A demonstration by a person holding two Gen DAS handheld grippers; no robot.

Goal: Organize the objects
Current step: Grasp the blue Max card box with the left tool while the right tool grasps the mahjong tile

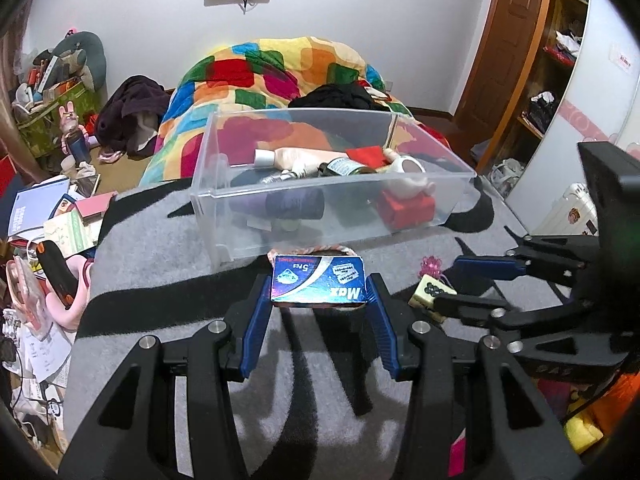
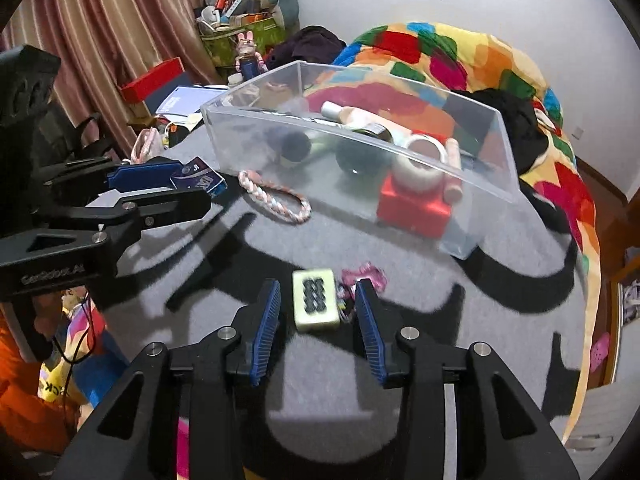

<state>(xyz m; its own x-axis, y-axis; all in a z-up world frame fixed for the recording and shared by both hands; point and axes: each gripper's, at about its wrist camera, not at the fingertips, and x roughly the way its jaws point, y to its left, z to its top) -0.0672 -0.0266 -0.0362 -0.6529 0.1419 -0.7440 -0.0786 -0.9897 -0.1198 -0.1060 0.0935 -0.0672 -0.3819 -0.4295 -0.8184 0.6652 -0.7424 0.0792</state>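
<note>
A clear plastic bin (image 1: 224,216) (image 2: 508,148) stands on the grey and black blanket (image 1: 168,280) and holds bottles, a red box and a white ring. My left gripper (image 1: 318,284) is shut on a small blue box (image 1: 318,280) printed "Max 5 pcs", just in front of the bin; it also shows in the right wrist view (image 2: 200,178). My right gripper (image 2: 316,300) is open, its blue pads on either side of a cream mahjong tile (image 2: 315,299) (image 1: 430,291) lying on the blanket. A pink trinket (image 2: 366,274) (image 1: 431,266) lies beside the tile.
A pink and white braided rope loop (image 2: 276,198) lies in front of the bin. A colourful quilt (image 1: 280,68) and dark clothes (image 1: 340,96) lie behind it. Books and clutter (image 1: 44,216) sit left of the bed; a wooden door (image 1: 508,40) is at right.
</note>
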